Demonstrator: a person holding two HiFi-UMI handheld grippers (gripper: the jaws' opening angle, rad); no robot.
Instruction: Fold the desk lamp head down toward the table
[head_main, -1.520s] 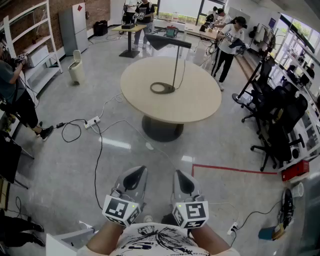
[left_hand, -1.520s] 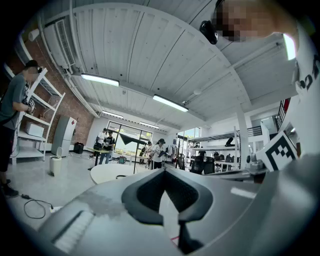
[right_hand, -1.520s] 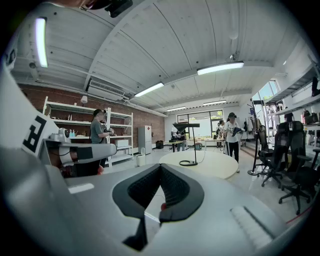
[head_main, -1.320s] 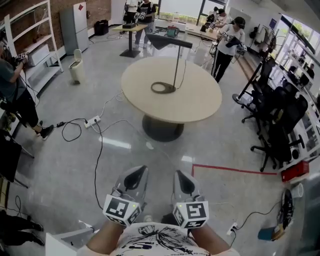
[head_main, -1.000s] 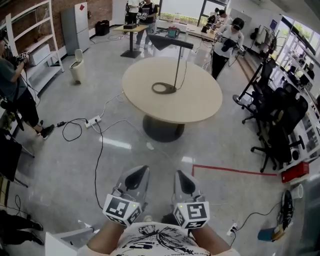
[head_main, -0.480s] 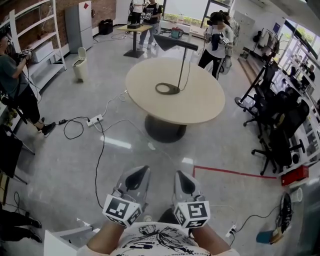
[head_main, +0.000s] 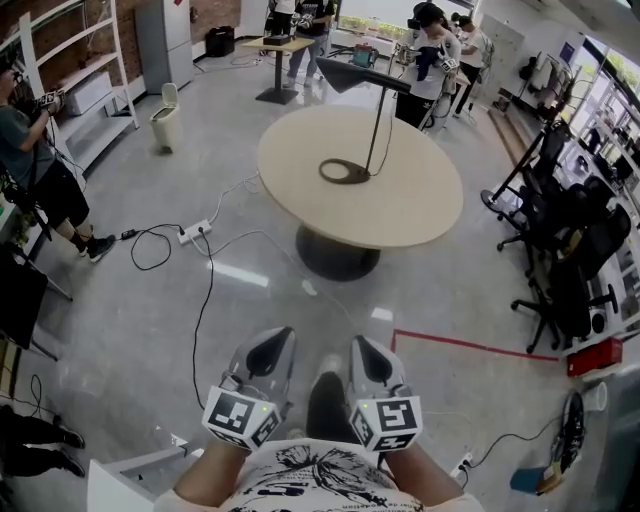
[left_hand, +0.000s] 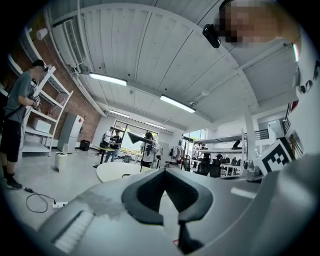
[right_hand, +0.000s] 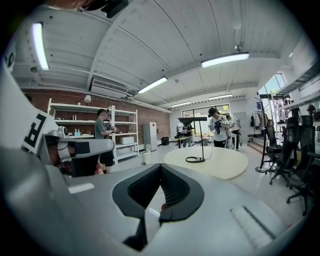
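The black desk lamp stands on the round beige table (head_main: 420, 205), well ahead of me. Its flat head (head_main: 362, 75) sits level atop a thin upright pole, and its ring base (head_main: 345, 171) lies on the tabletop. My left gripper (head_main: 262, 352) and right gripper (head_main: 362, 352) are held side by side close to my body, over the floor and far from the table. Both are shut with nothing between the jaws. The left gripper view shows the lamp (left_hand: 140, 139) small beyond the left gripper (left_hand: 165, 172). In the right gripper view the lamp head (right_hand: 192, 120) stands past the right gripper (right_hand: 160, 167).
A power strip and cables (head_main: 193, 232) trail over the grey floor left of the table. A red tape line (head_main: 470, 343) marks the floor at right, near black office chairs (head_main: 570, 250). A person (head_main: 40, 170) stands by the shelves at left; others (head_main: 425, 50) stand behind the table.
The view has drifted forward, so the table and lamp sit a little nearer and more to the right. A person behind the table walked left. Both grippers stay shut and still.
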